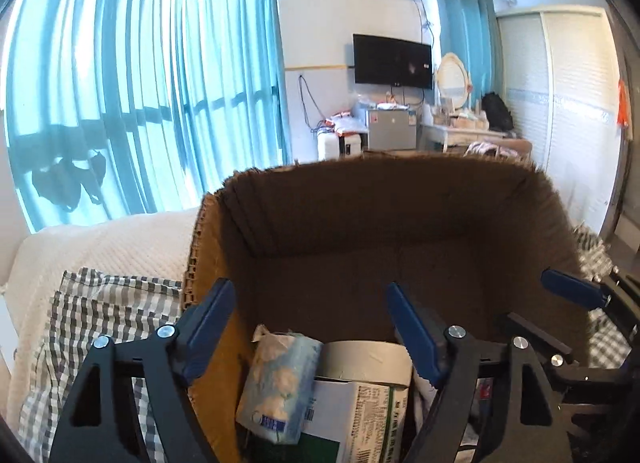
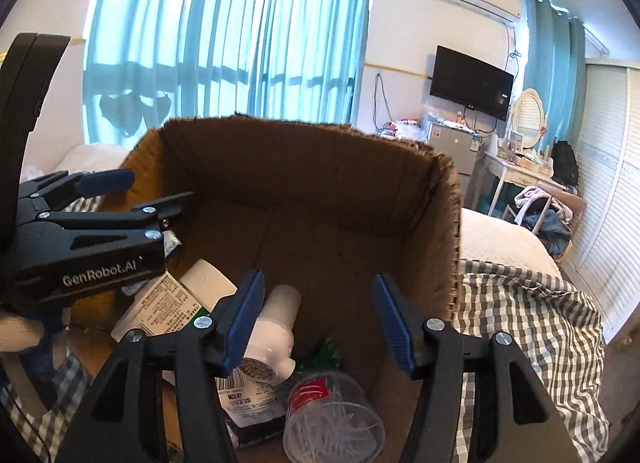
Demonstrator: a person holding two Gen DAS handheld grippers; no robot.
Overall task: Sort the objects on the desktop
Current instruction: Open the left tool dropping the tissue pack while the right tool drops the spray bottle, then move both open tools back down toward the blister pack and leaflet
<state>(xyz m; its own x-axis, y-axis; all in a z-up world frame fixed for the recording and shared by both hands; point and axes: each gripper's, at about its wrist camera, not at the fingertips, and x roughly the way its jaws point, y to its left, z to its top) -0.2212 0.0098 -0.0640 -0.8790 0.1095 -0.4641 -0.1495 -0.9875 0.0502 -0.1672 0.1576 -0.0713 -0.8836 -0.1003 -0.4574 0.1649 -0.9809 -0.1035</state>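
Green-white carton point(image 1: 360, 419) bottom-cropped, label illegible

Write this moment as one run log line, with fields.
left hand-held gripper: open, empty | right hand-held gripper: open, empty | both over cardboard box | inside: tissue pack, white bottle

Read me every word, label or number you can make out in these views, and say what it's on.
"GenRobot.AI": on the left gripper body.
Green-and-white box: dense print and barcode, too small to read.
Dark packet: label blurred.
Tissue pack: blue label unreadable.
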